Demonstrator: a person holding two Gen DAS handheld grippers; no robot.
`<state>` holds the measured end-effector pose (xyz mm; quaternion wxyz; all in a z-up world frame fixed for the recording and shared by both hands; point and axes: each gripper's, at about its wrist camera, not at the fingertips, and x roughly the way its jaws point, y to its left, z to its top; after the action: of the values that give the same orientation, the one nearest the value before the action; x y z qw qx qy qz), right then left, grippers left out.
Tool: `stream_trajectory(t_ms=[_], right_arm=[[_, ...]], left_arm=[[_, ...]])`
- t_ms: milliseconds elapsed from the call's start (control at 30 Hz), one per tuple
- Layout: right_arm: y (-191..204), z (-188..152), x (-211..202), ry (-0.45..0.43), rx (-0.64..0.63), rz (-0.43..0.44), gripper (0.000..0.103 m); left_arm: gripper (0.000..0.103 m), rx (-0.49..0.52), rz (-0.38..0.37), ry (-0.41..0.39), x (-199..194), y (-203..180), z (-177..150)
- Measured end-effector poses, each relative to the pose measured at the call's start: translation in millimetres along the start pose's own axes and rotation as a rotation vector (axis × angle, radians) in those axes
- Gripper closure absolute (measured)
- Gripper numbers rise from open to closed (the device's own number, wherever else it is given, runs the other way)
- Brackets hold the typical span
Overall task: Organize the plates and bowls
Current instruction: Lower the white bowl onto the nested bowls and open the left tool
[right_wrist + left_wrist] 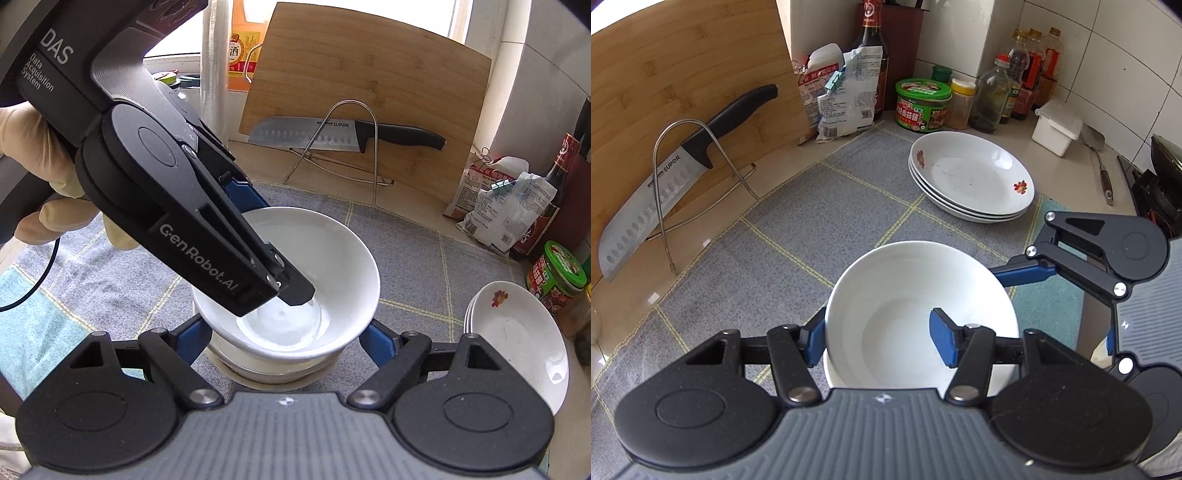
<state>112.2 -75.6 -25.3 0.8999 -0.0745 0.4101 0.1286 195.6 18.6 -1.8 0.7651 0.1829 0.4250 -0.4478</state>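
Left wrist view shows the left claw clamped on the rim of the white bowl, glazed, slippery and breakable, while the right claw straddles it unclenched, stacked plates beyond.

Bright daylight, sharp focus, fisheye-warped edges

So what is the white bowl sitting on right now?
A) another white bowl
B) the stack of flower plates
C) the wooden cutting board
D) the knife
A: in the right wrist view the top white bowl is nested in another white bowl beneath it, while the flower plates sit apart, and the left gripper has one of its fingers inside the rim.
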Motion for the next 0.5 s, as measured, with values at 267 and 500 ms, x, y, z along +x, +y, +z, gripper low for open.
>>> stream_trajectory(t_ms=[267, 500], right_arm=[[1.5, 1.6, 2.0, 0.023, 0.010, 0.015, 0.014], [-0.3, 0.8, 5.4, 0.034, 0.030, 0.030, 0.014]], left_arm=[[0.047, -0.031, -0.016, 0.028, 6.9, 5.8, -3.3], [0.047, -0.029, -0.015, 0.028, 7.3, 5.6, -3.5]])
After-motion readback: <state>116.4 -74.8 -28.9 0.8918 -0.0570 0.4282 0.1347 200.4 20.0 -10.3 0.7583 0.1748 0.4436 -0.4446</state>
